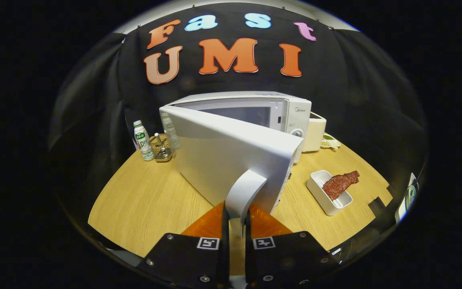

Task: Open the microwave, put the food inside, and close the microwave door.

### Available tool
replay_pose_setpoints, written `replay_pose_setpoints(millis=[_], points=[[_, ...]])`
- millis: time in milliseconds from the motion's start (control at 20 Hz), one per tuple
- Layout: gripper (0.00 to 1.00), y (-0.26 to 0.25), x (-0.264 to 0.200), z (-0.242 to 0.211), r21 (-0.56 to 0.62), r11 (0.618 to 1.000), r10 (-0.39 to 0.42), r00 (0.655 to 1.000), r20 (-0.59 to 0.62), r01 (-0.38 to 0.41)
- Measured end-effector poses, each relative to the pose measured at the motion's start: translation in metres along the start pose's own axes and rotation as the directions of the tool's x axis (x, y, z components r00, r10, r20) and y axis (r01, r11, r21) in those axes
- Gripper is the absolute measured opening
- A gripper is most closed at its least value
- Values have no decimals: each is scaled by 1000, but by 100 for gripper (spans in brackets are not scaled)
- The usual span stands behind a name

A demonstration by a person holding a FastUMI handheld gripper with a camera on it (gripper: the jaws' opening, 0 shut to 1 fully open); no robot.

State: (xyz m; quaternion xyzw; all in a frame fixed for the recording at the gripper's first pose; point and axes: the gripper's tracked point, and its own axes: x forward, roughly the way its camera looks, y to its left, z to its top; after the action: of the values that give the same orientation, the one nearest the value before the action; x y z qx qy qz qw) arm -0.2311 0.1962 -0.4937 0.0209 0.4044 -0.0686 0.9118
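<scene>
A white microwave [291,114] stands at the back of the wooden table [146,200]. Its door [223,156] is swung partly open toward me, hinged on the left. My gripper [237,218] is shut on the door's white handle [244,192], which runs down between the two orange fingers [207,226]. The food, a dark red slab of meat [340,183], lies in a white rectangular tray [327,194] on the table to the right of the door, beyond my fingers.
A white-and-green bottle [142,140], a clear bottle [171,130] and a small metal rack [161,151] stand left of the microwave. A cream toaster-like box [315,132] and a small dish [330,141] sit to its right.
</scene>
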Motion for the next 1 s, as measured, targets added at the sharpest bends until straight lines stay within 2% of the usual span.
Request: replay_pose_setpoints(millis=[250,600,700,850,1000], points=[[16,51,-25,-16,-79,990,116,992,-50,-119],[18,118,-61,-43,-151,950,244,951,-191,-274],[18,136,-72,-43,-191,919,304,929,-211,-344],[18,161,-102,-40,-218,845,436,865,-250,-489],[19,151,-117,-20,-240,822,474,854,-214,-516]])
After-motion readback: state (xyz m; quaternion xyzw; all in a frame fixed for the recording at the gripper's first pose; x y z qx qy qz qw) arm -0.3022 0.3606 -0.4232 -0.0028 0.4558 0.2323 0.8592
